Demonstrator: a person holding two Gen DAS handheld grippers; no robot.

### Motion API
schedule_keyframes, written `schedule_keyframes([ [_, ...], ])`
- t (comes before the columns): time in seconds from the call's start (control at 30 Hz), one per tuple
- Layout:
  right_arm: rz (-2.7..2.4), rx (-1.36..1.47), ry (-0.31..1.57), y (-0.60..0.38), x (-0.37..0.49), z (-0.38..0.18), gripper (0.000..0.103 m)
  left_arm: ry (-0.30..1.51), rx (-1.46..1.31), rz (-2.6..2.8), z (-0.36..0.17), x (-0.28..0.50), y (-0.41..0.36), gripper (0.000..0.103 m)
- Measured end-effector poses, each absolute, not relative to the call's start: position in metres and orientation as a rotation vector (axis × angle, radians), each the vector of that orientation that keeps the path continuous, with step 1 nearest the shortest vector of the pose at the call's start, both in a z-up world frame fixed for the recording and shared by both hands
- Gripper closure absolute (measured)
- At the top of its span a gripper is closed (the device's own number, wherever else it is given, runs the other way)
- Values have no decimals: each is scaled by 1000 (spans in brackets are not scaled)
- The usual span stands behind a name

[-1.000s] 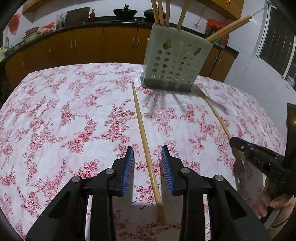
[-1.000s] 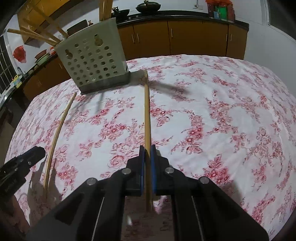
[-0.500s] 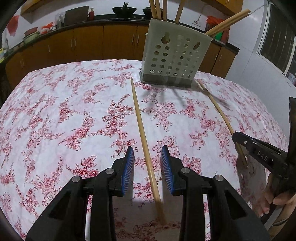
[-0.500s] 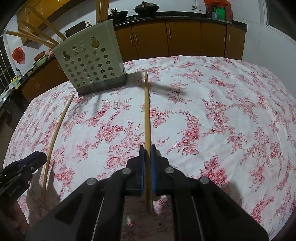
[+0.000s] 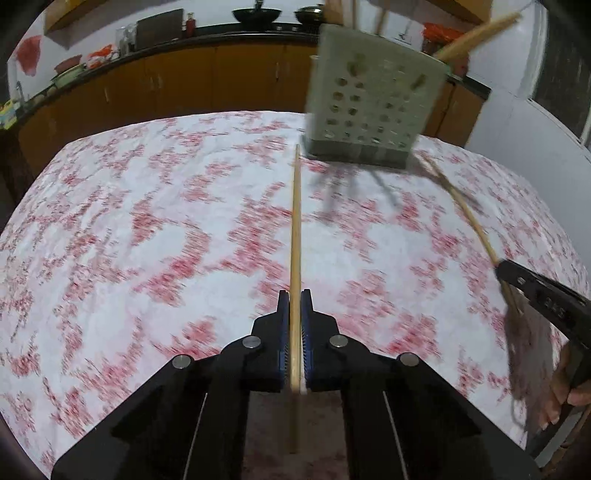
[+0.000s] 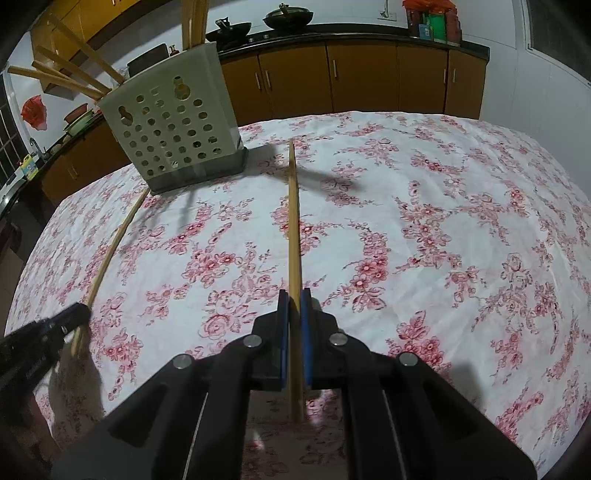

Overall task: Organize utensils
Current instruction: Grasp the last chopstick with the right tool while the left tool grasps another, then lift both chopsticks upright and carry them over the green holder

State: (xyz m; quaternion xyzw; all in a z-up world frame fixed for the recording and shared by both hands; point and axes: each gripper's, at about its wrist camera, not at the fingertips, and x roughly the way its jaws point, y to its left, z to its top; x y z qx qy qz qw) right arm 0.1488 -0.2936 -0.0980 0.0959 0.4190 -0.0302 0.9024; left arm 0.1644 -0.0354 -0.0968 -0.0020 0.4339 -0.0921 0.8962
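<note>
Pretty clearly a home kitchen. Brown wooden cabinets point(image 6: 365, 77) run under a dark countertop point(image 6: 332, 29) along the top of the frame, with black woks point(image 6: 288, 16) on it, and the table wears a pink floral tablecloth point(image 6: 424, 229).

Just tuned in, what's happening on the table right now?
A person is tidying chopsticks into the perforated holder. Each tool is shut on its own chopstick: the left tool grips one, the right tool grips the other. Both sticks point toward the holder, which already has several chopsticks in it, on the floral tablecloth.
</note>
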Motion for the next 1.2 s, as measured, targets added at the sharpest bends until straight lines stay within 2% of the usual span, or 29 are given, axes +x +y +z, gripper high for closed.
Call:
schedule_keyframes([
  [0.3, -80, 173, 860, -292, 154, -98, 95, 885, -27, -165, -97, 183, -4, 96],
  [1.2, -86, 149, 850, -292, 152, -100, 94, 885, 14, -163, -94, 171, -1, 95],
])
